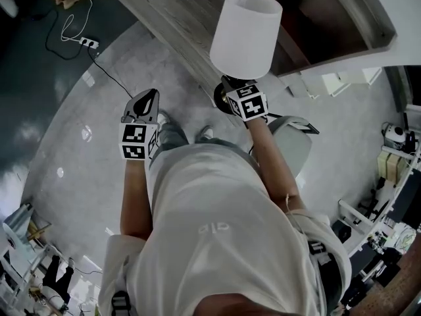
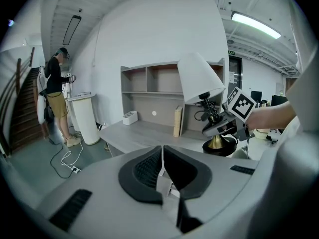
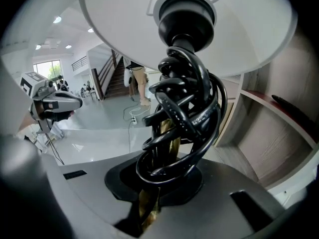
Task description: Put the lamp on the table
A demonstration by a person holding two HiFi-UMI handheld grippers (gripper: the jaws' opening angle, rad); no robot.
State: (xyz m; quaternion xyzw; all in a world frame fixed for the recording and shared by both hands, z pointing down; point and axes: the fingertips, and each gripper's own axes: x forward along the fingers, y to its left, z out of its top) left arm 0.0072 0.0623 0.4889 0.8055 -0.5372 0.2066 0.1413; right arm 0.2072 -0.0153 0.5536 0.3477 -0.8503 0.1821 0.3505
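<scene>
The lamp has a white shade (image 1: pixel 245 35), a brass stem (image 3: pixel 167 133) wrapped in coiled black cable (image 3: pixel 184 113), and a dark round base (image 2: pixel 219 146). My right gripper (image 1: pixel 247 101) is shut on the stem just under the shade and holds the lamp upright in the air, beside the near edge of the grey wooden table (image 1: pixel 177 18). In the right gripper view the stem runs down between the jaws of the right gripper (image 3: pixel 149 203). My left gripper (image 1: pixel 146 101) hangs to the left over the floor, apart from the lamp. In its own view the left gripper (image 2: pixel 162 163) is shut with nothing in it.
A shelf unit (image 2: pixel 159 91) stands at the back of the table, with a book (image 2: pixel 178 121) and a small white box (image 2: pixel 129 117). A person (image 2: pixel 57 98) stands far left by a white cylinder (image 2: pixel 84 118). A power strip (image 1: pixel 89 43) lies on the floor, and a grey chair (image 1: pixel 293 143) stands behind my right arm.
</scene>
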